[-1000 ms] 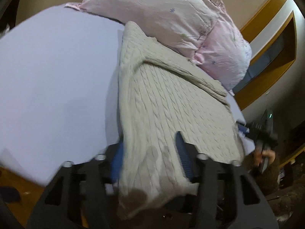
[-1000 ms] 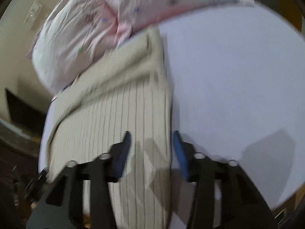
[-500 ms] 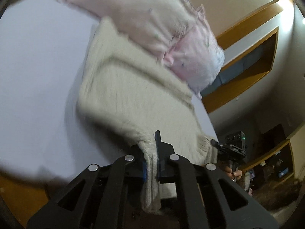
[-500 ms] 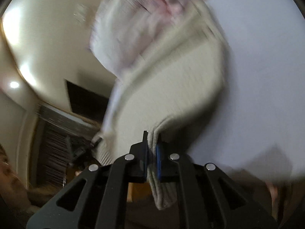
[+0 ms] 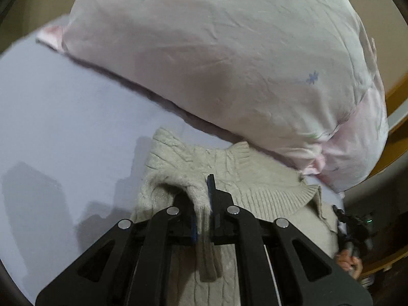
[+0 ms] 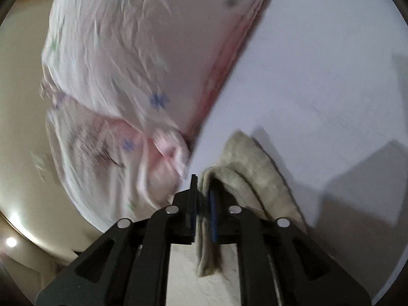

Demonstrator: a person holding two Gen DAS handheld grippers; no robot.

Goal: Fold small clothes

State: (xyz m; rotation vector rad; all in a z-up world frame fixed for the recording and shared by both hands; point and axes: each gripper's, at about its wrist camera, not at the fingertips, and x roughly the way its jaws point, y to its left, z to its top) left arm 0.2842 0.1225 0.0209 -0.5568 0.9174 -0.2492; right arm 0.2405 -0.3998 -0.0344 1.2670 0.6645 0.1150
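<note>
1. My left gripper is clamped on a pinch of the sweater hem.
2. My right gripper is clamped on the opposite hem corner.
3. The sweater lies doubled on the sheet, with its folded edge just beside the pillow.
4. I judge the knit soft, limp and stretchy; grip corners or ribbed edges, not the middle.
</note>
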